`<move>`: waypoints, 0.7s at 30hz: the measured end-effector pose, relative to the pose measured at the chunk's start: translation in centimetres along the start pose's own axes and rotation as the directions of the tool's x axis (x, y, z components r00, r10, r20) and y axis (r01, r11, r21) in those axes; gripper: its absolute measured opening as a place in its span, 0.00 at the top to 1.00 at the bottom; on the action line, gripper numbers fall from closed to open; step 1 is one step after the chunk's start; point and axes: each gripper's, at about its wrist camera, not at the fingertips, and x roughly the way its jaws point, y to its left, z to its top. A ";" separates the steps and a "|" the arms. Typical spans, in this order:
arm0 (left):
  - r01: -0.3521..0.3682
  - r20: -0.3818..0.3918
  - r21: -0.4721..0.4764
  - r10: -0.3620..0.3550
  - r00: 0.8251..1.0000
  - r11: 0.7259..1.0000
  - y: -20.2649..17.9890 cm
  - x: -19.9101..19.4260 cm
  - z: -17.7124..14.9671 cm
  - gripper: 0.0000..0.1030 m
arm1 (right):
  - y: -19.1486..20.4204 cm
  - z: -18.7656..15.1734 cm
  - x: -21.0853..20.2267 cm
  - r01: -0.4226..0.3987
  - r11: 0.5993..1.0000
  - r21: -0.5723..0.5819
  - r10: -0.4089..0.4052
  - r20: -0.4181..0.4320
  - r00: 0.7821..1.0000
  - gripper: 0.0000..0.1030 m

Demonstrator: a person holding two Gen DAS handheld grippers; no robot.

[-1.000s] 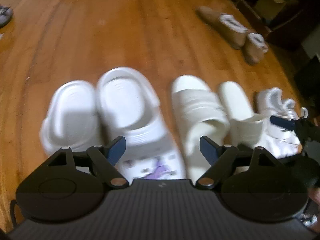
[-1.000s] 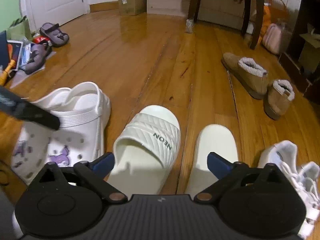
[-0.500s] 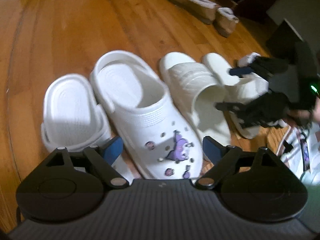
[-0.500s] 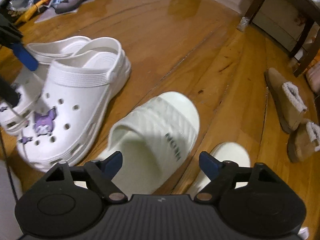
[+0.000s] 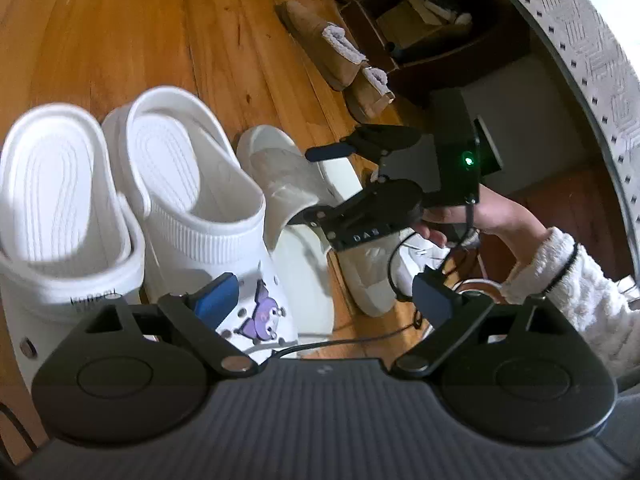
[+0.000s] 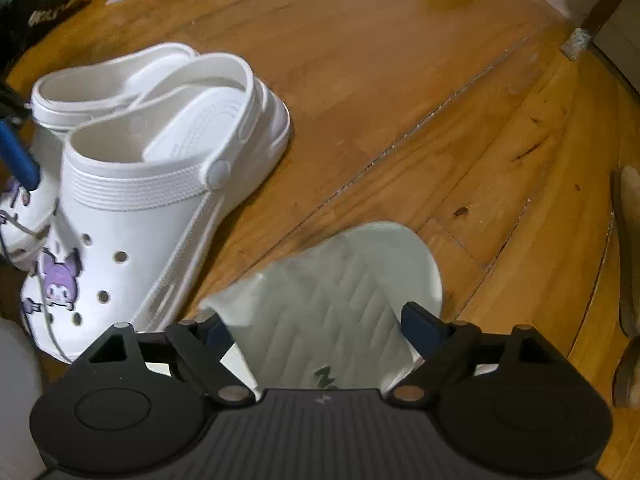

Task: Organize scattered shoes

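On the warm brown wooden plank floor (image 5: 120, 32), a row of pale shoes stands side by side. Farthest left in the left wrist view is a white foam clog (image 5: 60, 208), touching a second white foam clog with a purple cartoon charm on its toe (image 5: 208, 208). The left tongs (image 5: 324, 300) hover over the charm clog's toe; their blue-tipped jaws are opening, and nothing is pressed between them.

Just beside that clog lies a cream ribbed slide sandal with dark lettering (image 5: 284, 184), and next to it a second cream slide sandal (image 5: 360, 272), partly hidden. The right tongs (image 5: 316, 184), black and held by a hand (image 5: 492, 220) in a fluffy white sleeve (image 5: 580, 280), reach down over the ribbed sandal. In the right wrist view their jaws straddle the sandal's strap (image 6: 332, 304), one on each side; they are opening, and blur hides whether the pads touch it.

Farther right, well apart from the row, two tan suede boots with pale fleece lining (image 5: 332, 52) lie on the floor near a dark low shelf (image 5: 460, 52) holding a cardboard box (image 5: 416, 20).
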 end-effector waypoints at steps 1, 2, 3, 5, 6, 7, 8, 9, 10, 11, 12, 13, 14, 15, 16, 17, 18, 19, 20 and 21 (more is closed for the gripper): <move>-0.004 -0.001 -0.001 0.004 1.000 1.000 0.0 0.2 0.0 0.08 | 0.0 0.0 0.1 0.000 1.000 0.006 0.000 0.002 1.000 0.17; -0.004 -0.001 0.000 0.004 1.000 1.000 -0.1 0.2 0.0 0.08 | 0.1 0.0 0.1 0.007 1.000 0.008 -0.007 0.005 1.000 0.18; -0.005 0.001 0.001 0.005 1.000 1.000 -0.2 0.2 -0.1 0.08 | 0.4 -0.1 -0.1 0.027 1.000 0.006 -0.027 0.002 1.000 0.20; -0.005 0.002 0.000 0.005 1.000 1.000 -0.3 0.0 -0.3 0.08 | 0.7 -0.1 -0.4 0.073 0.997 0.004 -0.073 -0.012 0.997 0.23; -0.003 0.001 -0.003 0.003 1.000 1.000 -0.3 0.0 -0.4 0.08 | 0.7 -0.2 -0.8 0.108 0.994 0.004 -0.108 -0.019 0.994 0.25; 0.002 0.002 -0.011 -0.002 1.000 1.000 -0.1 0.1 -0.3 0.08 | 0.5 -0.6 -2.1 0.164 0.986 0.036 -0.164 0.002 0.986 0.25; 0.012 0.008 -0.020 -0.012 1.000 1.000 0.3 0.1 -0.2 0.08 | 0.3 -0.9 -3.2 0.205 0.976 0.073 -0.207 0.022 0.978 0.25; 0.026 0.012 -0.029 -0.025 1.000 0.999 0.4 0.0 -0.2 0.08 | 0.1 -1.2 -4.1 0.236 0.966 0.108 -0.240 0.030 0.970 0.26; 0.035 0.008 -0.047 -0.035 0.999 0.998 0.5 0.1 -0.2 0.08 | -0.1 -1.4 -4.9 0.258 0.956 0.143 -0.266 0.037 0.963 0.26; 0.042 0.006 -0.064 -0.042 0.999 0.997 0.9 0.0 0.1 0.08 | -0.4 -1.6 -5.7 0.270 0.945 0.186 -0.283 0.047 0.958 0.26; 0.049 0.011 -0.071 -0.048 0.999 0.996 1.0 -0.1 0.1 0.08 | -0.6 -1.8 -6.3 0.277 0.935 0.221 -0.296 0.056 0.954 0.26; 0.051 0.017 -0.074 -0.050 0.999 0.996 1.1 -0.2 0.1 0.08 | -0.8 -2.0 -7.0 0.282 0.923 0.263 -0.308 0.062 0.949 0.26; 0.049 0.019 -0.080 -0.048 0.999 0.996 1.2 -0.2 0.1 0.08 | -1.1 -2.3 -7.9 0.279 0.901 0.331 -0.318 0.068 0.946 0.26; 0.051 0.020 -0.088 -0.049 0.999 0.995 1.3 -0.2 0.1 0.08 | -1.7 -2.7 -8.8 0.247 0.875 0.417 -0.304 0.073 0.950 0.26; 0.054 0.023 -0.096 -0.052 0.998 0.994 1.4 -0.3 0.2 0.08 | -2.4 -3.2 -9.6 0.199 0.840 0.504 -0.276 0.082 0.958 0.26; 0.053 0.026 -0.103 -0.051 0.998 0.993 1.4 -0.4 0.2 0.08 | -2.7 -3.3 -10.0 0.177 0.822 0.541 -0.263 0.086 0.961 0.26; 0.052 0.029 -0.111 -0.049 0.998 0.992 1.5 -0.4 0.2 0.08 | -3.5 -4.0 -10.4 0.112 0.770 0.628 -0.218 0.095 0.971 0.26; 0.053 0.034 -0.112 -0.050 0.998 0.992 1.5 -0.6 0.1 0.08 | -4.4 -4.7 -10.9 0.044 0.709 0.704 -0.171 0.111 0.979 0.26; 0.052 0.040 -0.111 -0.048 0.998 0.993 1.5 -0.8 0.1 0.08 | -4.8 -5.1 -11.0 0.003 0.673 0.740 -0.140 0.123 0.982 0.26; 0.051 0.047 -0.109 -0.046 0.998 0.993 1.5 -0.9 0.1 0.08 | -5.4 -5.8 -11.2 -0.051 0.614 0.788 -0.097 0.139 0.985 0.26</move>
